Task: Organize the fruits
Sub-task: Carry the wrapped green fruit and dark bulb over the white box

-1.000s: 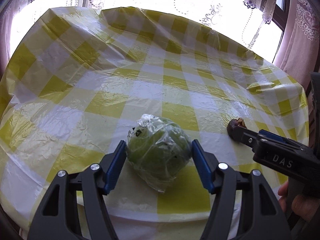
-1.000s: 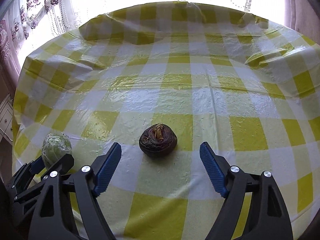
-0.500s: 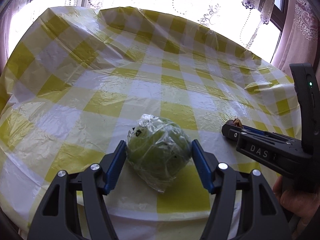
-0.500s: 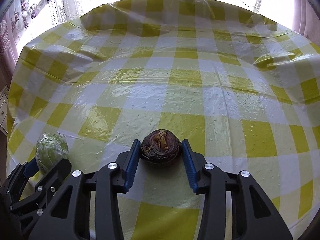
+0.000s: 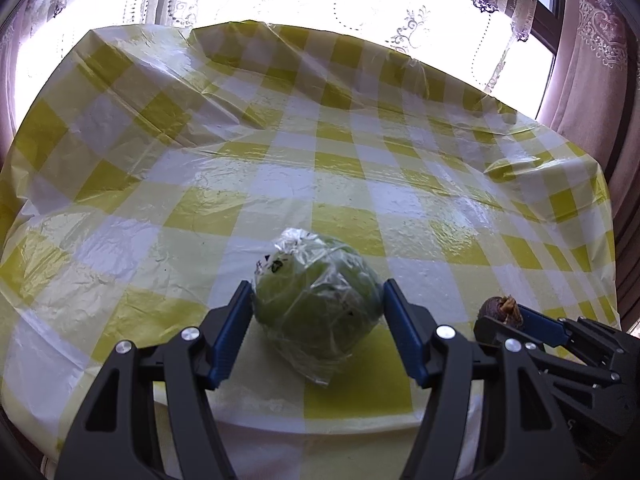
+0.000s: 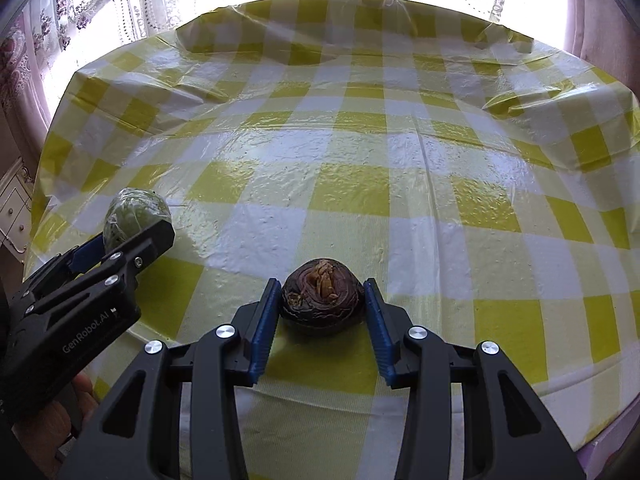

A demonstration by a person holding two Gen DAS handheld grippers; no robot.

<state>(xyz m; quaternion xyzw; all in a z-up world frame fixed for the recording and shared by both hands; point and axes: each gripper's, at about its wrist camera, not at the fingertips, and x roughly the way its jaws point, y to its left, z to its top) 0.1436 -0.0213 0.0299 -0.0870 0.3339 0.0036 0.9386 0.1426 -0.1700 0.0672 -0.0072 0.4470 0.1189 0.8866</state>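
Note:
A green fruit wrapped in clear plastic [image 5: 316, 284] sits on the yellow-and-white checked tablecloth [image 5: 320, 160] near the front edge. My left gripper [image 5: 316, 312] is shut on it, blue pads against both its sides. The same wrapped fruit [image 6: 136, 212] and left gripper [image 6: 124, 240] show at the left of the right wrist view. A dark brown wrinkled fruit [image 6: 322, 292] rests on the cloth with my right gripper [image 6: 322, 308] shut on it, pads pressing its flanks. In the left wrist view, the dark fruit [image 5: 496, 308] peeks out of the right gripper [image 5: 506, 316] at lower right.
The tablecloth is creased and raised in folds at the back [image 6: 280, 52]. Lace curtains [image 5: 400, 8] and a bright window lie behind the table. A pale cabinet [image 6: 12, 208] stands off the left edge. The table's front edge [image 6: 560, 392] is close to both grippers.
My right gripper's jaws closed from wide apart onto the dark fruit, then drew it toward the table's near edge. The left gripper and green fruit stayed put.

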